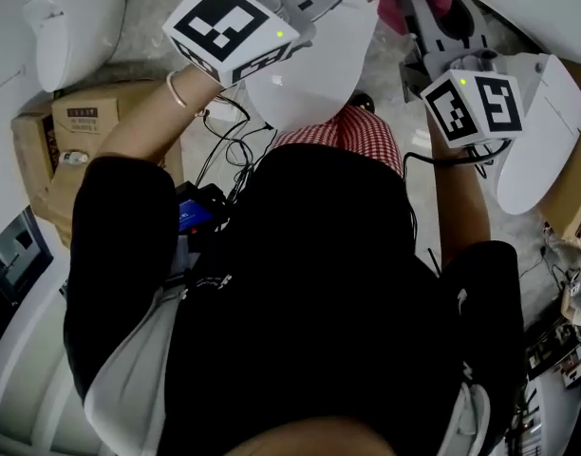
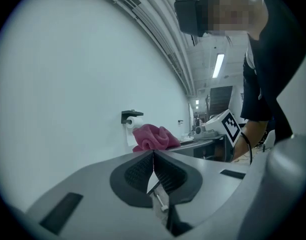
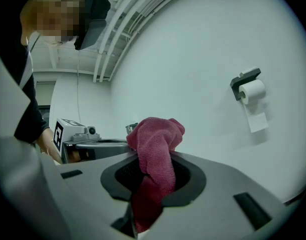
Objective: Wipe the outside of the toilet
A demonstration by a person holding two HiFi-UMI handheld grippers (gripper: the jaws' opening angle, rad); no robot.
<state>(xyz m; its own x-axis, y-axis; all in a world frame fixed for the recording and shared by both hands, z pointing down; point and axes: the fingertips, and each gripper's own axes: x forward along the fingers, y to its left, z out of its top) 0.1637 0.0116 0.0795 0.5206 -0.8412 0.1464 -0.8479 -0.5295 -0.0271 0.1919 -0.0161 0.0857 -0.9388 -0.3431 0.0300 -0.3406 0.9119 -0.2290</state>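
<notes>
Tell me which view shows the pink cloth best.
The right gripper view: the pink cloth sits large at centre, clamped in the right claw. The left gripper view shows it small; the head view catches only a scrap at the top edge.

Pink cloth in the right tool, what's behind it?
Behind the pink cloth, clamped in the right tool, is a plain white wall; a toilet roll hangs on it further right. The cloth hides where the tool's tips meet.

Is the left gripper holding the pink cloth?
No, the left gripper has its jaws closed together on nothing, while the pink cloth is clamped in the right gripper.
</notes>
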